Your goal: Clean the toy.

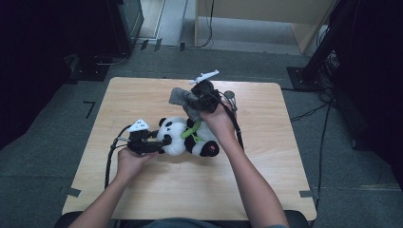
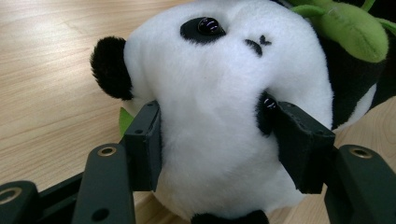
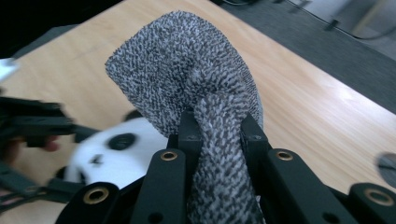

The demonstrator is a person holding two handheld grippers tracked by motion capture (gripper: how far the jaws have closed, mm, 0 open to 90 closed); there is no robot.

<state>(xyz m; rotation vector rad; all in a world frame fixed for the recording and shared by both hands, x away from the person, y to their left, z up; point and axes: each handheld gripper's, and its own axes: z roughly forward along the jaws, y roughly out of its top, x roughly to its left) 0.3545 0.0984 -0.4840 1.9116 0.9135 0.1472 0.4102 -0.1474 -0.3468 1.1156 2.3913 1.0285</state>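
Note:
A black and white panda plush (image 1: 187, 137) lies on its back mid-table with a green leaf piece (image 1: 191, 129) on its chest. My left gripper (image 1: 164, 141) comes in from the left and is shut on the panda's head (image 2: 215, 93), its pads (image 2: 149, 140) pressing into the white fur on both sides. Just above and behind the panda, my right gripper (image 1: 202, 102) holds up a grey knitted cloth (image 1: 183, 99). Its jaws pinch a twisted fold of the cloth (image 3: 187, 60), which bulges out above the fingertips. Below the cloth, the panda (image 3: 112, 149) appears blurred.
The wooden table (image 1: 142, 190) has bare room in front and on both sides. A small round grey object (image 1: 229, 94) lies at the back right, close to my right hand. Cables and black stands are on the floor around the table.

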